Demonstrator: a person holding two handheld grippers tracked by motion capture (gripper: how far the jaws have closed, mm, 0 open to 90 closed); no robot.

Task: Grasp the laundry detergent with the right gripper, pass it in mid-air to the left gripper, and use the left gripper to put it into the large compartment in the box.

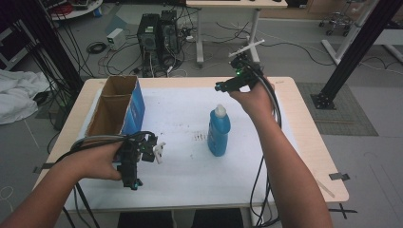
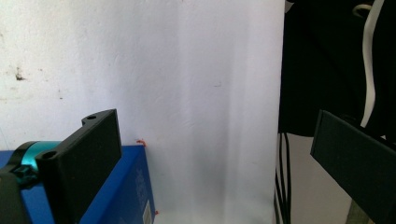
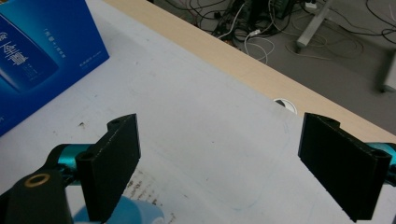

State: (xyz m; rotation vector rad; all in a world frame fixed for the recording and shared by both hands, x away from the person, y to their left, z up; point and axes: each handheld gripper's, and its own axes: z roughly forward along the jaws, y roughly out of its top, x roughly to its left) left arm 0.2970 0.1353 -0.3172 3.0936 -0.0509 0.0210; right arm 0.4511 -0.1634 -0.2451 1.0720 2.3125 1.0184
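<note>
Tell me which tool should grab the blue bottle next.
Right, likely. The right tool hangs open above and just behind the bottle, whose top shows below its jaws in the right gripper view. The left tool is open too, but sits lower near the box, farther from the bottle.

Bottle (image 1: 218, 130): blue body, white cap. Box (image 1: 119, 107) beside it: blue outside with white print, brown cardboard inside. Table sheet (image 1: 185, 166): white, dark-smudged.
</note>
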